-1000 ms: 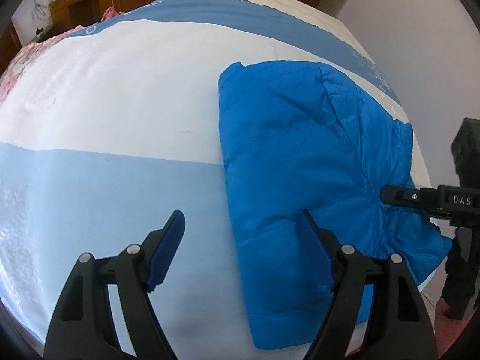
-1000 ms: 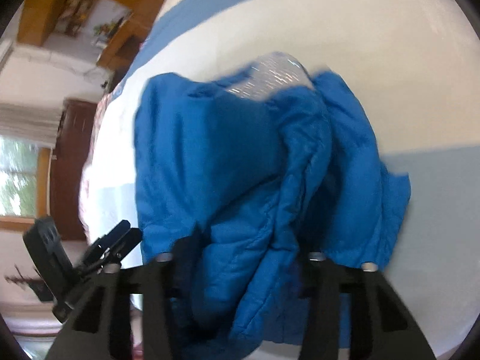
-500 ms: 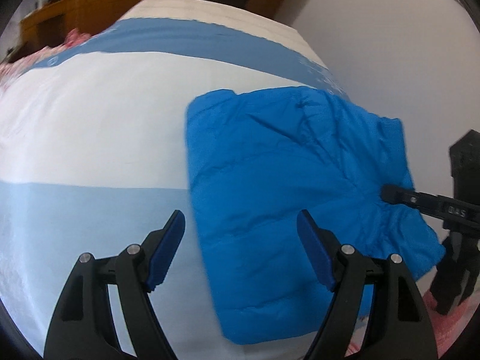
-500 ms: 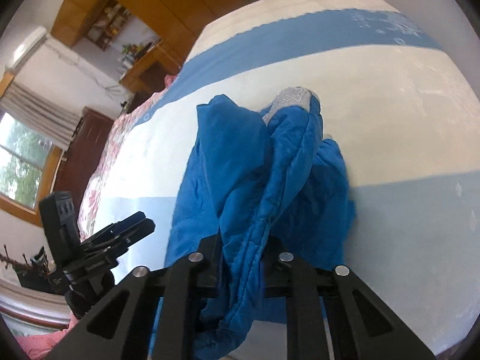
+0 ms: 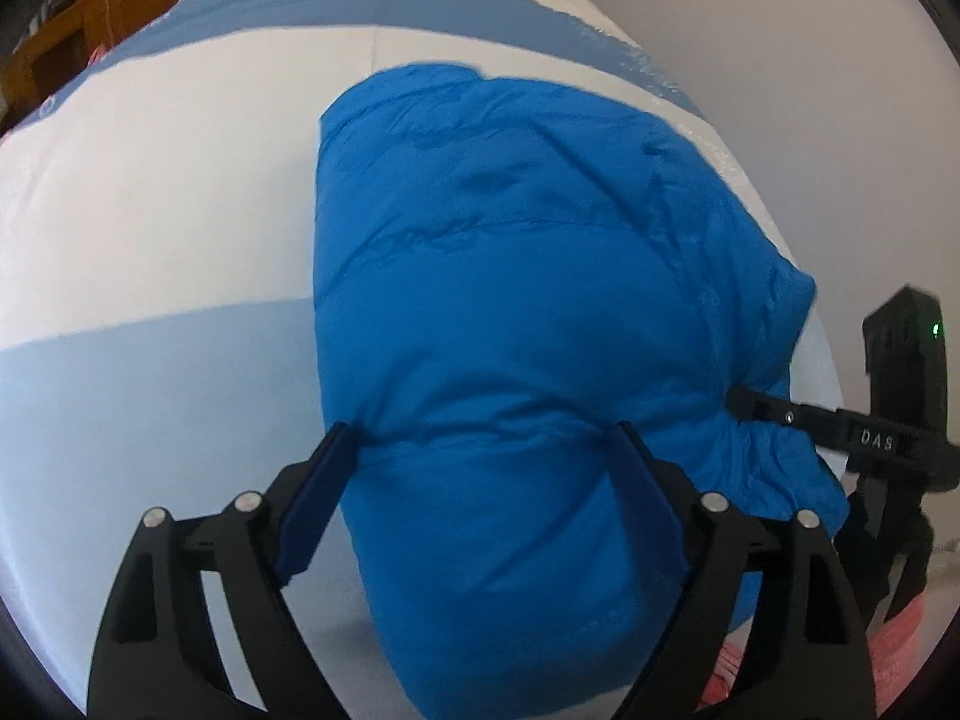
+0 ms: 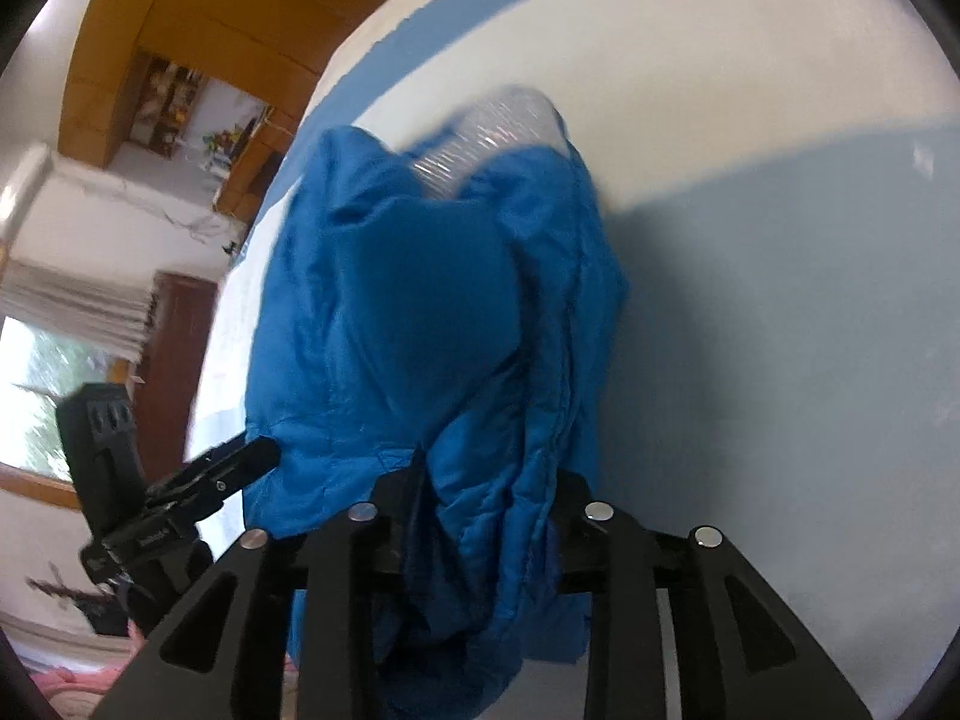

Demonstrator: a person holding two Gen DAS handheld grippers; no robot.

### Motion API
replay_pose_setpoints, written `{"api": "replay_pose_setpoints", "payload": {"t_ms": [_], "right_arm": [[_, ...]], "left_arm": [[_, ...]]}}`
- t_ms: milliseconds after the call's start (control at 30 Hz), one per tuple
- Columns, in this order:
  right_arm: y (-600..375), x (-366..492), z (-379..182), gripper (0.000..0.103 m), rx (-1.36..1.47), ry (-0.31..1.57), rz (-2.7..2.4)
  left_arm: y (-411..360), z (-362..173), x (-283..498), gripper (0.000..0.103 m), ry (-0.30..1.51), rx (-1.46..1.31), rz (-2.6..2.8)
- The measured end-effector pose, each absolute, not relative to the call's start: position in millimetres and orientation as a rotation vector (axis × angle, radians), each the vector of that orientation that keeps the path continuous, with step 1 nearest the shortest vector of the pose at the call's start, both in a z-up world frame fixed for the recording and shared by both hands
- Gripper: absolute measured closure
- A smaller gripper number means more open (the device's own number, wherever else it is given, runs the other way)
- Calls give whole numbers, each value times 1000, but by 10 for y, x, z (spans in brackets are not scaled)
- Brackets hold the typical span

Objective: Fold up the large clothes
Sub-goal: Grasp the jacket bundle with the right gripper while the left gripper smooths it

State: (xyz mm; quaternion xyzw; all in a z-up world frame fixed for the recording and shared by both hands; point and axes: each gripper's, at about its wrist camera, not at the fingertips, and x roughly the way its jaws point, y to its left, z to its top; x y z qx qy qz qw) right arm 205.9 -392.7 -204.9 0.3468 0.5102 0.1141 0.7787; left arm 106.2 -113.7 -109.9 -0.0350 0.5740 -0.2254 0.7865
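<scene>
A bright blue padded jacket [image 5: 516,312] lies folded on a bed with white and blue stripes [image 5: 156,228]. My left gripper [image 5: 486,438] is open, its jaws either side of the jacket's near part, with fabric bulging between them. My right gripper [image 6: 486,480] is shut on a bunched edge of the jacket [image 6: 432,312], whose silver lining [image 6: 486,138] shows at the far end. In the left wrist view the right gripper [image 5: 741,402] grips the jacket's right edge. In the right wrist view the left gripper [image 6: 264,459] touches the jacket's left side.
The bed edge [image 5: 798,276] runs close to a white wall [image 5: 810,60] on the right. Wooden furniture [image 6: 180,18] and a window [image 6: 36,384] stand beyond the bed. A pink cloth [image 5: 900,636] lies low by the bed's near right corner.
My left gripper has moved forward and right, from beside the jacket to astride its near part. My right gripper has closed on the jacket's edge and keeps hold.
</scene>
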Motion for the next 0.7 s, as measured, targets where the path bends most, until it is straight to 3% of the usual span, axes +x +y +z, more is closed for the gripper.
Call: {"api": "replay_pose_setpoints", "payload": {"t_ms": [133, 300, 567, 700], "right_arm": [[-3972, 2018, -1954, 70, 703, 1110, 218], [-3741, 1916, -1397, 58, 414, 1090, 74], [-3180, 1760, -847, 59, 183, 1024, 77], [-3051, 1768, -1059, 73, 150, 1080, 81]], "left_arm": [[-1105, -1130, 1095, 16, 1251, -94, -487], [-950, -958, 1111, 25, 1240, -106, -441], [-1003, -786, 1012, 25, 1195, -53, -399], [-1143, -839, 1054, 26, 1207, -22, -403]]}}
